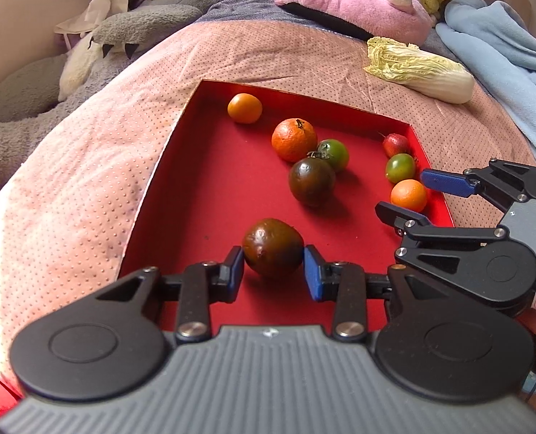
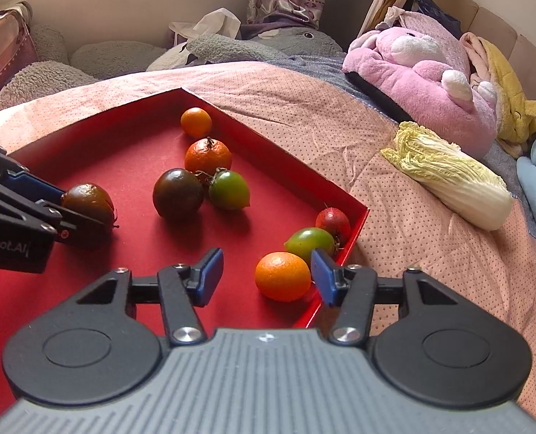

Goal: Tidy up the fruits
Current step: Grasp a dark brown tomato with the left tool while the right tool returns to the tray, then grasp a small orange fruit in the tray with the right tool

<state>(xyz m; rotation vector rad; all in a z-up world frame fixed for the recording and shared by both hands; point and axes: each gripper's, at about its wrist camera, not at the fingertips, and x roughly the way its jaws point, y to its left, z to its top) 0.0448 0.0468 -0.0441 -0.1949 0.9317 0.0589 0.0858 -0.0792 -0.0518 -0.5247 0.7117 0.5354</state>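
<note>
Underneath everything lies a pink dotted quilt point(image 1: 87, 166), and on it rests a shallow red tray point(image 1: 210, 188) that holds all the fruit. Beyond the tray's far right corner a napa cabbage point(image 2: 448, 177) lies on the quilt, well apart from the rim, with a pink plush toy point(image 2: 419, 83) and a grey plush toy point(image 1: 166, 14) further back.

Both grippers reach in level over the near side of the tray. The left gripper point(image 1: 273, 269) has its blue pads point(image 1: 236, 266) against either side of a dark brown-red tomato point(image 1: 272, 247), which sits on the tray floor near the front; the pinch looks light. The right gripper point(image 2: 266, 276) is spread wide around a small orange point(image 2: 283, 275) by the tray's right wall, its right finger point(image 2: 324, 276) at the red rim and its left finger apart from the fruit.

Behind that orange sit a green tomato point(image 2: 309, 243) and a small red fruit point(image 2: 333, 222), packed into the right corner. Mid-tray, a second dark tomato point(image 1: 311, 181), another green tomato point(image 1: 334, 153) and a large mandarin point(image 1: 294, 140) cluster touching one another. A lone small orange point(image 1: 244, 107) sits near the far corner. Bare red floor stretches along the tray's left half.
</note>
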